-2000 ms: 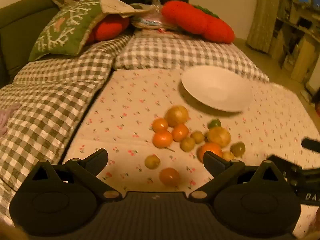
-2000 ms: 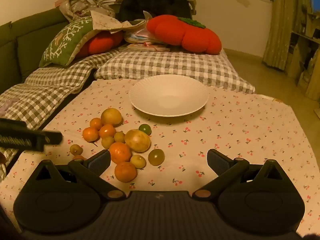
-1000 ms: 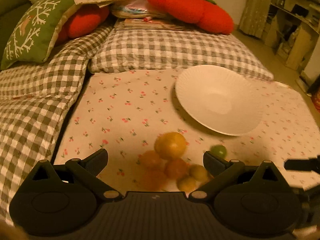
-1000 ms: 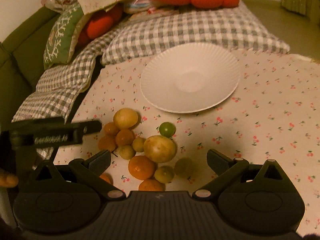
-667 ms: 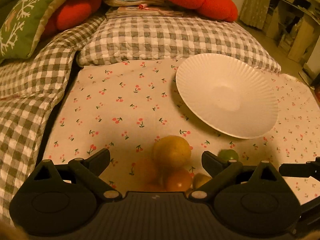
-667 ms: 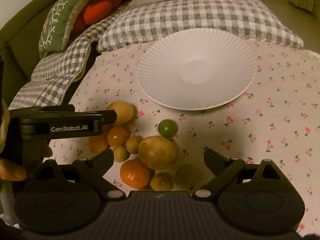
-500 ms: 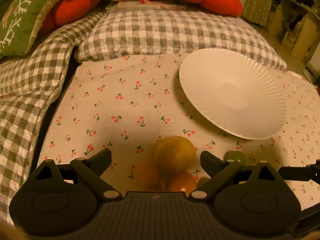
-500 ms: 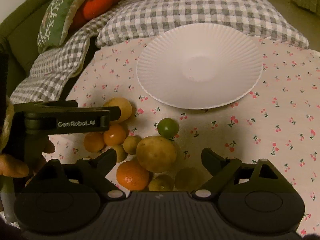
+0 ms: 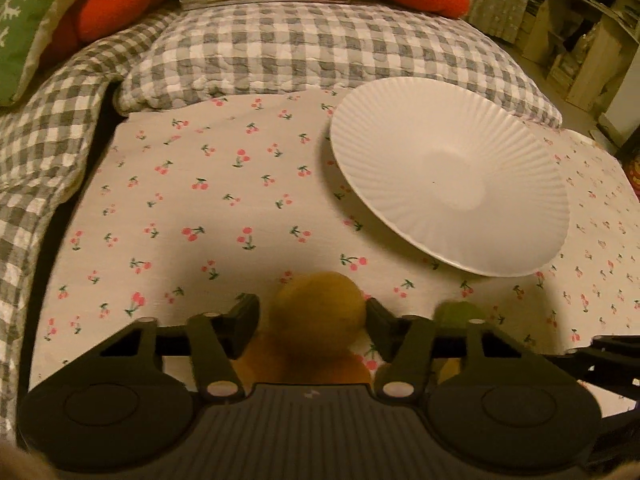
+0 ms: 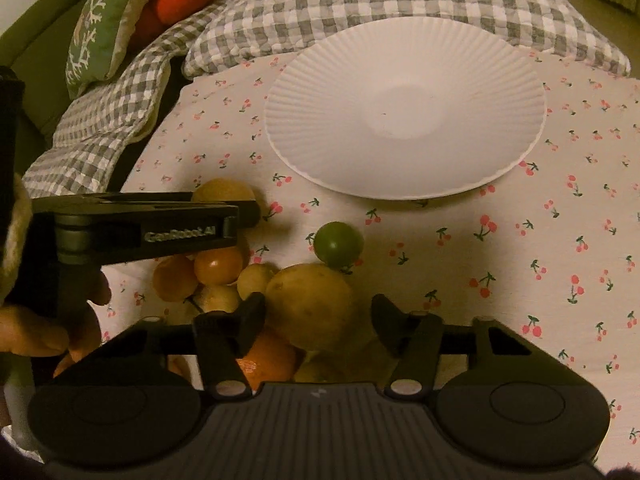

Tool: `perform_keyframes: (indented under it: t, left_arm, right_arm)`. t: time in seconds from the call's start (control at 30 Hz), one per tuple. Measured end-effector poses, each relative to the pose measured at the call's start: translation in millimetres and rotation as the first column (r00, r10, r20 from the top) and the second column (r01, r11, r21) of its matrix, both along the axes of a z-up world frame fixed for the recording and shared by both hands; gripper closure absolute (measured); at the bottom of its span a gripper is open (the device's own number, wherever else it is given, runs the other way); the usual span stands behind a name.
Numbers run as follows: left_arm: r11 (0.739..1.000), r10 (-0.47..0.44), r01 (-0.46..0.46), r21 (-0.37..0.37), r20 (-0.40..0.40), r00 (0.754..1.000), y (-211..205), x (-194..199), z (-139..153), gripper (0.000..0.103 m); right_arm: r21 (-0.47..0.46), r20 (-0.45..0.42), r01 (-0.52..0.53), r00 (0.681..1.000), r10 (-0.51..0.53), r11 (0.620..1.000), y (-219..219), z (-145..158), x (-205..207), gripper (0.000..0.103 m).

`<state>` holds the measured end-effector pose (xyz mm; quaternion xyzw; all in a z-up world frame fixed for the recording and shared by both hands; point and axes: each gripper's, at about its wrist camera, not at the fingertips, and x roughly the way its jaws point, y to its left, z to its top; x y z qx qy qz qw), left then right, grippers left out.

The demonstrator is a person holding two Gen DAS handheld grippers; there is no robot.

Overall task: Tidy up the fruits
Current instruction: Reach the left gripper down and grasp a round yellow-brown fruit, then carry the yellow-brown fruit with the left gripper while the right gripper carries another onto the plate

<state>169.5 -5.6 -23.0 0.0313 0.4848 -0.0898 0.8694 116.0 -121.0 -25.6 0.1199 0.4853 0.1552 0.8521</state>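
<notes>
Both grippers' jaws are closing around yellow fruit (image 9: 318,312) on cherry-print cloth (image 9: 208,184), beside checked cushions (image 9: 320,44).

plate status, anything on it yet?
Empty. The white plate shows bare ribbed surface in both views; all the fruit sits on the cloth beside it.

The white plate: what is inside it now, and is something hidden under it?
The white plate holds nothing: its ribbed inside is bare in both views. It rests on the cherry-print cloth. What lies under it cannot be seen; the plate covers it.
</notes>
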Motion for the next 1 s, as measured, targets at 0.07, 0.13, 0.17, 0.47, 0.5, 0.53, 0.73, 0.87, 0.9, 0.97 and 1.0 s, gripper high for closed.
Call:
perform_keyframes:
  t: [0.07,0.13,0.17,0.47,0.5,0.53,0.73,0.87,0.9,0.97,1.0]
  left_arm:
    - [1.000,-0.002,0.002,-0.001,0.003,1.000,-0.6,-0.1,0.5,0.065]
    - [1.000,-0.004,0.004,-0.006,0.004,1.000,1.0,0.6,0.7,0.066]
    - [1.000,-0.001,0.001,-0.012,0.003,1.000,2.0,1.0,0.8,0.066]
    - [0.998,0.021,-0.021,-0.063,0.011,1.000,6.2,0.0,8.1,0.067]
    - [0.998,0.024,-0.023,-0.066,0.016,1.000,6.4,-0.1,9.6,0.067]
    - [0.997,0.028,-0.026,-0.067,0.021,0.999,6.5,0.0,11.3,0.067]
    - [0.994,0.041,-0.033,-0.102,0.080,0.996,8.4,-0.6,31.2,0.067]
    - [0.987,0.045,-0.023,-0.161,0.135,0.990,10.5,3.8,48.5,0.067]
    - [0.985,0.047,-0.022,-0.173,0.146,0.988,10.3,5.3,50.5,0.067]
    - [0.981,0.051,-0.018,-0.193,0.163,0.985,8.4,9.8,51.9,0.067]
    - [0.979,0.051,-0.016,-0.204,0.165,0.985,7.2,12.7,51.3,0.067]
  right_arm:
    - [-0.012,0.010,-0.004,1.000,0.004,1.000,3.0,1.5,-1.2,0.056]
    - [-0.015,0.017,-0.002,1.000,0.003,1.000,4.6,2.9,-1.7,0.057]
    - [-0.013,0.015,-0.001,1.000,0.001,1.000,4.0,3.0,-2.5,0.057]
    - [-0.025,0.042,0.018,0.999,-0.017,1.000,4.0,10.5,-6.5,0.058]
    - [-0.027,0.048,0.019,0.999,-0.018,0.999,3.8,12.2,-6.9,0.058]
    - [-0.028,0.056,0.018,0.998,-0.016,0.999,3.4,14.9,-7.4,0.058]
    - [-0.019,0.146,0.037,0.989,-0.034,0.999,-9.4,43.8,-11.4,0.058]
    - [0.017,0.212,0.084,0.974,-0.086,0.996,-30.9,64.9,-8.5,0.058]
    - [0.023,0.225,0.103,0.969,-0.105,0.994,-37.8,68.5,-5.9,0.058]
    - [0.015,0.250,0.147,0.957,-0.146,0.989,-52.6,70.9,1.0,0.058]
    - [-0.007,0.267,0.173,0.949,-0.165,0.985,-58.7,70.1,5.7,0.058]
